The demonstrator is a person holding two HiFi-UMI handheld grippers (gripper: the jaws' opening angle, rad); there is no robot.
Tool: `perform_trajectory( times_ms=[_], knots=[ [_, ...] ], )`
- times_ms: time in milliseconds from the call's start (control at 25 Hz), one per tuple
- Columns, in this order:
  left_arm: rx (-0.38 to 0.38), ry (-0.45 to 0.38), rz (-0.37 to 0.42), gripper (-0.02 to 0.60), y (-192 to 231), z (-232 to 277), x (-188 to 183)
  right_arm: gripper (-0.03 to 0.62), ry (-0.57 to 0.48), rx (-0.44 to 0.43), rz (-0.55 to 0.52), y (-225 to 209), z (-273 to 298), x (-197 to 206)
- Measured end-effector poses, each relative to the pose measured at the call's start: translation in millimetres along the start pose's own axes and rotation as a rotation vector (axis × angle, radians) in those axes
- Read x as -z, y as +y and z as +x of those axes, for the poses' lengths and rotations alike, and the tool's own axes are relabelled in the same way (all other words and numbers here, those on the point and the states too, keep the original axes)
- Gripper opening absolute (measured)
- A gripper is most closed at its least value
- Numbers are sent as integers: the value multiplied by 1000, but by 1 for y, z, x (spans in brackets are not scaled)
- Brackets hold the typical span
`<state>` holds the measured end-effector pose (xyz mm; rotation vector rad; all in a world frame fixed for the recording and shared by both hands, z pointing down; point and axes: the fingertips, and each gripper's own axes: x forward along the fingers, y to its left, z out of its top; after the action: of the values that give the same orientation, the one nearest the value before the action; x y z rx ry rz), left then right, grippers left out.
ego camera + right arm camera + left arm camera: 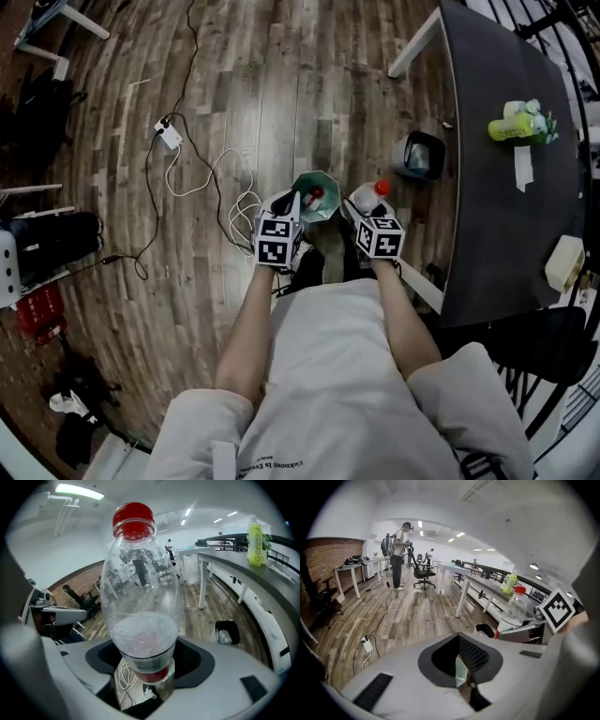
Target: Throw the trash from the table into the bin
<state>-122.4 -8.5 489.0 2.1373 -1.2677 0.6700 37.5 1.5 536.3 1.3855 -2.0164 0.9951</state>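
**Inspector A:** Position of the trash item relative to the right gripper?

**Inspector B:** One clear plastic bottle with a red screw cap stands upright between its jaws. They clamp its lower body, near a red band. The bottle is off the dark rectangular table, carried above the wooden plank floor in front of the person.

**Inspector A:** And the left gripper?

**Inspector B:** Its jaws are drawn close together on a thin pale-green translucent piece, seen edge-on. The head view shows a teal cup-shaped thing just ahead of that gripper, with something red in it. I cannot tell whether it is the same piece.

**Inspector A:** The bin?

**Inspector B:** One black open-topped bin stands on the floor beside the table's long edge. It is ahead and to the right of the right gripper, apart from the bottle. Something pale lies inside it.

**Inspector A:** Count, please.

**Inspector B:** Two grippers, side by side, and one clear bottle in hand. On the table there is one yellow-green bottle standing, one white paper strip near it, and one beige box at the table's edge. On the floor, well to the left, lies one white power strip with cables.
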Motion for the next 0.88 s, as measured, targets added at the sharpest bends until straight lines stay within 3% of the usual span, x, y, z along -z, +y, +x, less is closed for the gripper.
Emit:
perform_trajectory(
  times_ms=[200,400,600,800,880],
  knots=[
    [-14,93,-32,29,15,18,48,342,103,-29,11,-4,22,53],
    [-13,151,-18,29,33,66,88,342,212,-59,-12,-24,96,99],
    [11,222,27,29,52,119,147,342,242,-74,24,-40,170,133],
    [66,291,56,29,57,153,213,342,291,-75,-136,-46,221,174],
    [80,295,63,29,64,170,232,342,282,-92,-142,-45,241,181]
  ],
)
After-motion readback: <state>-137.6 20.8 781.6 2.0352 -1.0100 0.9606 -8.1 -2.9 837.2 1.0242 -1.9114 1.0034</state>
